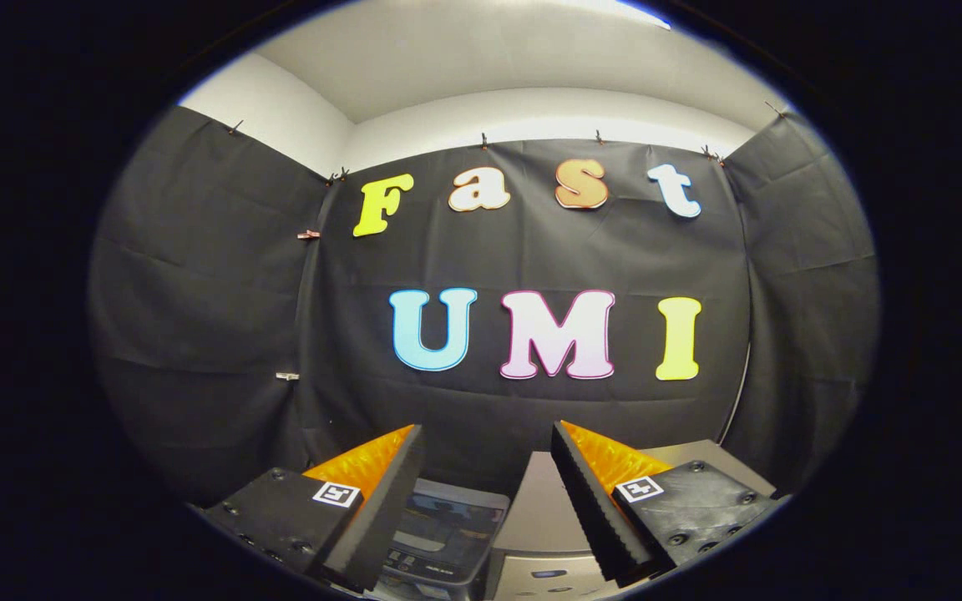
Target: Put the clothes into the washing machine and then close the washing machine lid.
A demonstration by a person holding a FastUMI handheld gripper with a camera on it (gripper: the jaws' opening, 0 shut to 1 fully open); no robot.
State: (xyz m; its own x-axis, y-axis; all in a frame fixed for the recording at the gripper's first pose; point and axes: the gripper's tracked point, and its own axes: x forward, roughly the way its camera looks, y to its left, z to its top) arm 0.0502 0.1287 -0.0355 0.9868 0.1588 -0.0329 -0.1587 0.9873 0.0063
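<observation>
Presently, gripper view:
Gripper (488, 467): fingers spread wide, nothing between them, raised and aimed at the booth wall (531, 250).
Fingers (381, 501): flanking the machine's top, which sits low between and just below them.
Washer (531, 517): pale top surface between the fingers and beyond the right one; dark panel (448, 526) just inside the left finger, possibly a lid window or a control face, too cramped to tell.
Lid: open or shut, cannot tell; only a slice of the top in sight.
Clothes: none seen between or ahead of the fingers; place cannot be told.
Step in hand: unsettled. Fits an empty gripper held high ahead of reaching for a garment; fits equally a gripper lifted away with the load in and the lid down.
Next move: calls for tipping down for a fuller look at the washer top, to settle how lid and clothes lie; no grasp or push worth naming until then.
Care: fingers close above the top, so any descent wants to be slow and straight.
</observation>
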